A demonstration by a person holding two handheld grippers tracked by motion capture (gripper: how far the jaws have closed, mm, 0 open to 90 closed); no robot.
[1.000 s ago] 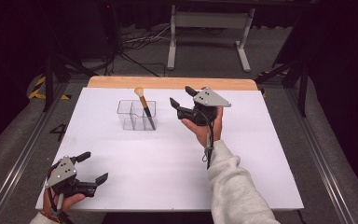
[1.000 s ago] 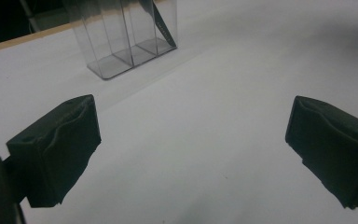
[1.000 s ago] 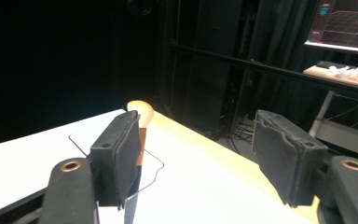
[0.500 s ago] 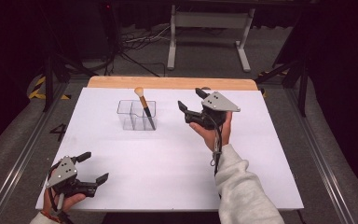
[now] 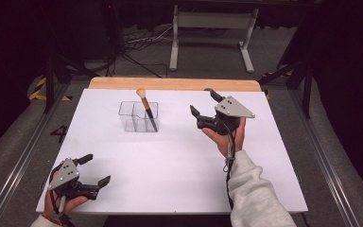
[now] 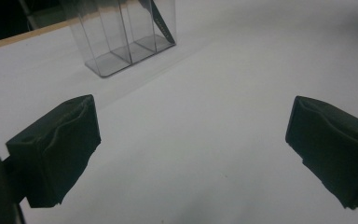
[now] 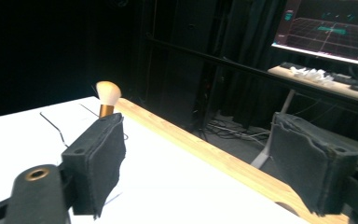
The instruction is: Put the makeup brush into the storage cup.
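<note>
Makeup brush (image 5: 145,107) stands in the right end compartment of the clear organizer (image 5: 138,116) on the white worktop (image 5: 170,161), long axis steeply tilted, bristles up and leaning toward the far left. The right tongs (image 5: 202,103), empty, have just been opening beside it; withdrawing level should avoid tipping the organizer. The left tongs (image 5: 92,170) rest released near the front edge

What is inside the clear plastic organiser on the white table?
The clear plastic organiser holds one makeup brush with a black handle and tan bristles, leaning in its right-hand compartment. The other compartments look empty. The brush's lower tip is hard to make out through the walls.
</note>
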